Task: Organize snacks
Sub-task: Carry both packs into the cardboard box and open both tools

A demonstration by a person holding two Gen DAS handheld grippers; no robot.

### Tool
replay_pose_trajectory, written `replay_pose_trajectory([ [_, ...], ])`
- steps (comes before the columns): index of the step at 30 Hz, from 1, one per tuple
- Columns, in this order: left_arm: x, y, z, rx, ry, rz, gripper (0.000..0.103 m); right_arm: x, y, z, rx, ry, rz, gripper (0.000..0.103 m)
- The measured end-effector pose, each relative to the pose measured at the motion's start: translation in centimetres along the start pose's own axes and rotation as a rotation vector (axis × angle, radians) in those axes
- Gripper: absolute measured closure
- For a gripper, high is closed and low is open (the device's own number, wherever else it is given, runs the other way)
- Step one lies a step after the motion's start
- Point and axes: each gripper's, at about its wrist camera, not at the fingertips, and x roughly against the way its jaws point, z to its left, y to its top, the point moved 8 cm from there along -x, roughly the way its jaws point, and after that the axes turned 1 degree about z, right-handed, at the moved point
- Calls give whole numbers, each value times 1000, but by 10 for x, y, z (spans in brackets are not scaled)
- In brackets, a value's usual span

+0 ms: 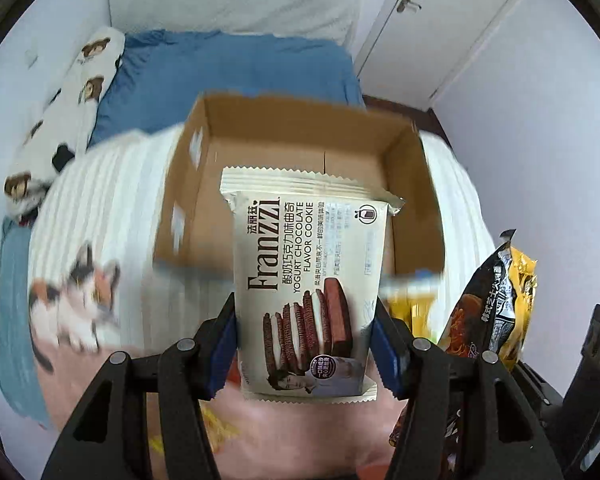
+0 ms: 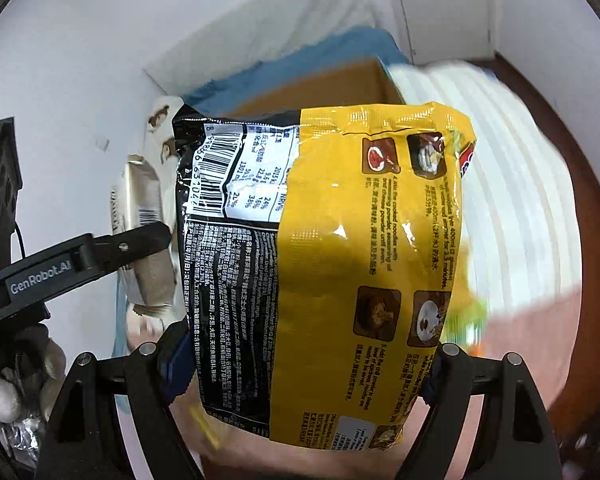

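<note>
The left gripper [image 1: 306, 344] squeezes a Franzzi cookie pack [image 1: 306, 280]; the right gripper [image 2: 308, 364] squeezes a yellow noodle bag [image 2: 364, 260], mid-frame.

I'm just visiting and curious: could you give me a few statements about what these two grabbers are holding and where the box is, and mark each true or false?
1. The left gripper holds a cookie pack. True.
2. The right gripper is empty. False: it grips a yellow and black noodle packet.
3. The cardboard box is open at the top. True.
4. The box sits on bare floor. False: it rests on a bed with a striped blanket.
5. The cookie pack lies inside the box. False: it is held up in front of it.
</note>
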Motion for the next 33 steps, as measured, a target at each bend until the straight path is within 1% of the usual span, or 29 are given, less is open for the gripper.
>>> replay_pose_trajectory([
  [2,-11,31,3,0,20,7,46,-14,29,7,26,-12,-9,17],
  [3,-26,50,8,4,30,21,46,-27,46,10,34,-20,-6,17],
  [4,-35,62,13,15,35,34,46,-40,59,13,45,-26,6,17],
  [6,-63,86,23,15,30,80,46,-64,78,14,51,-45,28,17],
  [7,-81,98,31,33,26,121,46,-78,87,14,57,-60,43,17],
  [8,-89,106,30,41,19,150,46,-94,97,12,67,-74,61,17],
  [9,-112,114,40,74,0,191,46,-105,103,10,73,-90,76,17],
  [11,-136,120,47,89,9,226,46,-130,117,4,82,-116,118,17],
  [13,-163,126,55,86,39,258,46,-156,128,-5,84,-135,162,17],
  [15,-182,128,59,100,37,287,46,-179,128,-9,87,-152,201,17],
  [18,-206,127,60,105,30,329,46,-217,146,-28,72,-167,258,17],
  [20,-213,129,55,97,35,345,46,-234,152,-31,60,-173,283,17],
  [22,-225,127,59,88,51,361,46,-249,156,-40,63,-187,293,17],
  [25,-232,126,58,81,60,372,45,-263,156,-38,69,-200,315,17],
  [26,-234,125,58,77,63,372,44,-269,159,-45,67,-200,325,17],
  [27,-236,125,57,68,70,375,44,-276,163,-39,63,-199,336,17],
  [29,-238,122,55,58,85,386,44,-294,165,-44,47,-196,371,16],
  [30,-239,120,55,54,77,393,44,-314,164,-37,37,-212,388,16],
  [31,-238,120,53,51,74,393,44,-319,164,-39,33,-238,405,16],
  [32,-237,120,53,49,77,391,42,-321,164,-41,33,-248,407,10],
  [33,-235,119,54,47,77,381,29,-319,168,-44,34,-248,403,6],
])
